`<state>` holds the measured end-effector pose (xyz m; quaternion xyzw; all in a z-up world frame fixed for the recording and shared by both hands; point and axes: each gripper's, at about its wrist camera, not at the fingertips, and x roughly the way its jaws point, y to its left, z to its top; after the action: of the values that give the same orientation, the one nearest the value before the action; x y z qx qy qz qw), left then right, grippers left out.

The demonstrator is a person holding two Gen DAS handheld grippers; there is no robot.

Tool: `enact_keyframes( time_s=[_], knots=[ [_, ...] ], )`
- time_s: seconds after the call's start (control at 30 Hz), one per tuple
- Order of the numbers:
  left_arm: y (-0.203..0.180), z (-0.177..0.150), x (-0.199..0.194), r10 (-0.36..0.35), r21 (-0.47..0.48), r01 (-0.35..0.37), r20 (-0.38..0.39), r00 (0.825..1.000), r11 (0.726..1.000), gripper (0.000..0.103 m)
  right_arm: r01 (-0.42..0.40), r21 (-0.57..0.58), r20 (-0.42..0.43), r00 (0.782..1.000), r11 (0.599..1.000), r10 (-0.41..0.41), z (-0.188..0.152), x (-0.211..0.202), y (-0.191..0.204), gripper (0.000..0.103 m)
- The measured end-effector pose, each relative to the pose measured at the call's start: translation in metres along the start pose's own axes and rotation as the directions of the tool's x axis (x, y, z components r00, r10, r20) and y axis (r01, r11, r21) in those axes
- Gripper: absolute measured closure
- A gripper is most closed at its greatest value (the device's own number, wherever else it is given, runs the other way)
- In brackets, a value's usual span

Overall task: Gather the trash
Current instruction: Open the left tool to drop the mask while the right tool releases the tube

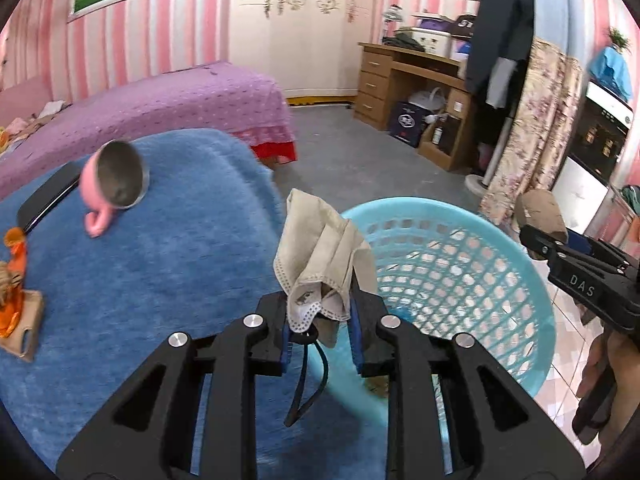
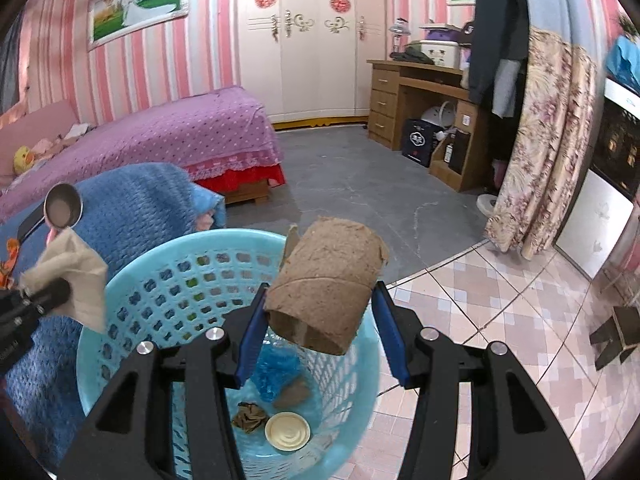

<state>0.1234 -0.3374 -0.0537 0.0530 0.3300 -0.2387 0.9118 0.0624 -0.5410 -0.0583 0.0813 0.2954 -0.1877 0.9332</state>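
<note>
A crumpled beige face mask (image 1: 320,248) with black ear loops sticks up from my left gripper (image 1: 320,320), which is shut on its lower end right beside the near rim of the light blue plastic basket (image 1: 520,248). My right gripper (image 2: 320,292) is shut on a brown cardboard tube (image 2: 332,264), held over the basket's (image 2: 132,268) open top. The left wrist view shows the tube (image 1: 540,210) at the right, above the basket's far rim. In the basket lie a blue wrapper (image 2: 276,372), a round lid (image 2: 287,431) and crumpled paper (image 2: 250,418).
A blue blanket (image 1: 160,272) covers the surface left of the basket. On it are a pink cup (image 1: 114,184) lying on its side, a dark phone (image 1: 48,200) and an orange item on cardboard (image 1: 16,300). Behind stand a purple bed (image 2: 180,136) and a wooden desk (image 2: 420,96).
</note>
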Motion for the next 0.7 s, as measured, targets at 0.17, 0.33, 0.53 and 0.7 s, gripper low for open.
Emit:
enact_keyframes(
  time_s=[0.17,0.33,0.53,0.7],
  knots=[
    [-0.016,0.002,0.01,0.015,0.023,-0.015,-0.002,1.0,1.0,0.044,-0.001,0.006,0.006,1.0,1.0,0.001,0.0,0.002,-0.003,0.052],
    [0.001,0.006,0.009,0.061,-0.009,-0.061,0.011,0.998,0.998,0.021,-0.002,-0.001,-0.001,1.0,1.0,0.002,-0.002,0.003,-0.001,0.052],
    [0.027,0.005,0.004,0.133,-0.047,-0.133,0.008,0.991,0.99,0.011,-0.015,-0.043,-0.014,1.0,0.999,0.014,-0.002,0.007,0.011,0.052],
    [0.047,0.0,-0.005,0.175,-0.054,-0.174,0.007,0.985,0.983,0.009,-0.037,-0.095,-0.032,0.999,0.995,0.034,-0.003,0.012,0.034,0.05]
  ],
)
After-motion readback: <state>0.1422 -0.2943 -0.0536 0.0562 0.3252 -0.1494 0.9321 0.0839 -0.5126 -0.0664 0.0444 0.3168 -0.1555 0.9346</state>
